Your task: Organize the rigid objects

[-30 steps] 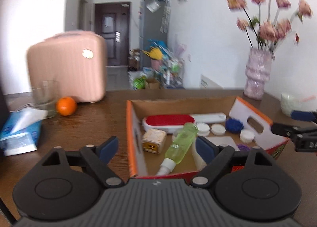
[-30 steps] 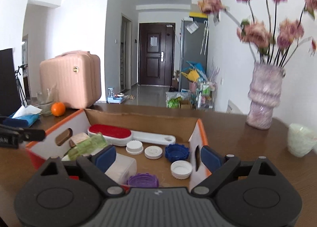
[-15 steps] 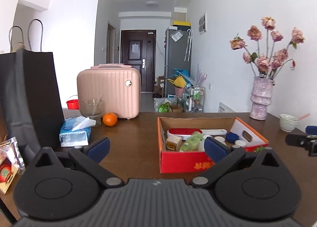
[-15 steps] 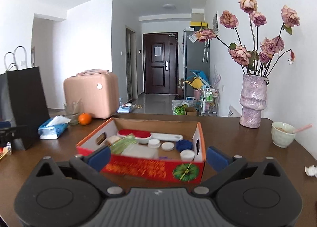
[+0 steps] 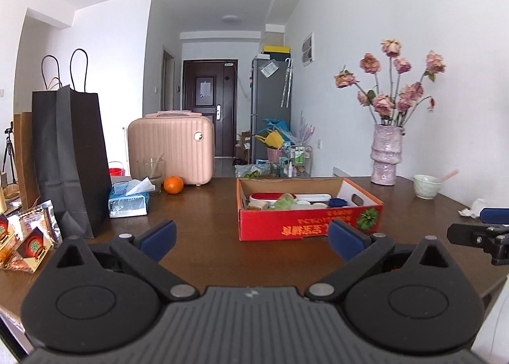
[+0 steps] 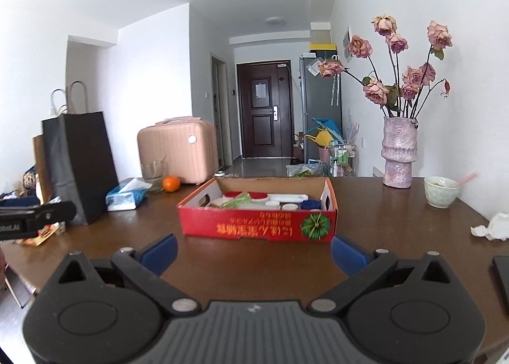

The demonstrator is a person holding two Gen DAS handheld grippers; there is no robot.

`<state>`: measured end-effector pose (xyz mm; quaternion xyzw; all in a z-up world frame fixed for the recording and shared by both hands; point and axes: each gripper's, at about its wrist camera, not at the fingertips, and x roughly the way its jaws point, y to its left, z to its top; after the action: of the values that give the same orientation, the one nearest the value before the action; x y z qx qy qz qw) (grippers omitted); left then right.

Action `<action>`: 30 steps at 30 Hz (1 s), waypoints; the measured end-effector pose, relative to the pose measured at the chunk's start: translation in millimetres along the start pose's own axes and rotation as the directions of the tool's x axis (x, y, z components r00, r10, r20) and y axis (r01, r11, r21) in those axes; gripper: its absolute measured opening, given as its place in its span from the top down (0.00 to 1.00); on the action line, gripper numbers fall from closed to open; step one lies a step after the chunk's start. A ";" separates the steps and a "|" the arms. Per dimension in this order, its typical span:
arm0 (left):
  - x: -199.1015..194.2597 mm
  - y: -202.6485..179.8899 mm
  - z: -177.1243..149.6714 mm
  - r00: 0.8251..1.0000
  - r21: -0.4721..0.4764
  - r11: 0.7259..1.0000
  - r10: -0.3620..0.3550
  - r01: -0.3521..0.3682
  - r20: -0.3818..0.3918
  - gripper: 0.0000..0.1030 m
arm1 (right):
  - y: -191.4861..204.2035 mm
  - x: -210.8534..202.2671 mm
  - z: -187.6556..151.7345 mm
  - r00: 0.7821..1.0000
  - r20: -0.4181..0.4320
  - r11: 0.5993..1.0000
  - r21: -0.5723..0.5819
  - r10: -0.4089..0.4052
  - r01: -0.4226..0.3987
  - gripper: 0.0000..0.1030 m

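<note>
A red cardboard box [image 5: 305, 225] [image 6: 254, 225] stands on the brown table [image 5: 203, 236]. It holds a red-topped case [image 5: 267, 196], a green bottle [image 5: 283, 201], several white lids and a blue cap [image 5: 337, 202]. My left gripper [image 5: 251, 238] is open and empty, held back from the box near the table's front. My right gripper [image 6: 253, 251] is open and empty, also back from the box. The right gripper's fingers show at the right edge of the left wrist view [image 5: 477, 233]; the left gripper's show at the left edge of the right wrist view [image 6: 35, 214].
A black paper bag [image 5: 70, 157], tissue pack [image 5: 128, 201], glass [image 5: 151, 170], orange [image 5: 173, 185] and pink case [image 5: 171, 147] stand at the left. Snack packets [image 5: 28, 240] lie at the far left. A vase of flowers [image 5: 385, 157], a bowl [image 5: 428, 185] and crumpled paper [image 6: 493, 227] are at the right.
Both grippers have pulled back from above the box to the near side of the table. Both stay open and empty. The box contents have not moved.
</note>
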<state>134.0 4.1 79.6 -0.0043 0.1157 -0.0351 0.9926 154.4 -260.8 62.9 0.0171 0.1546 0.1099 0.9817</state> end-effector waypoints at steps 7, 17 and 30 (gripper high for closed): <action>-58.7 -4.3 -22.5 0.999 0.016 0.999 0.028 -0.029 0.036 0.00 | 14.7 -59.5 -21.9 1.000 0.010 1.000 -0.015 0.007 -0.007 0.00; -86.9 0.5 -32.1 0.999 0.025 1.000 0.000 -0.001 0.041 0.00 | 42.4 -85.6 -49.7 1.000 -0.002 0.995 -0.100 -0.004 0.004 0.00; -87.2 2.2 -34.2 0.999 0.044 0.999 -0.007 0.005 0.046 0.00 | 36.1 -86.7 -46.3 1.000 0.018 0.998 -0.055 -0.001 0.002 0.00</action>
<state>41.6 12.5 66.3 0.0165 0.0920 -0.0407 0.9948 52.1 -244.8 47.3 -0.0090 0.1426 0.1132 0.9832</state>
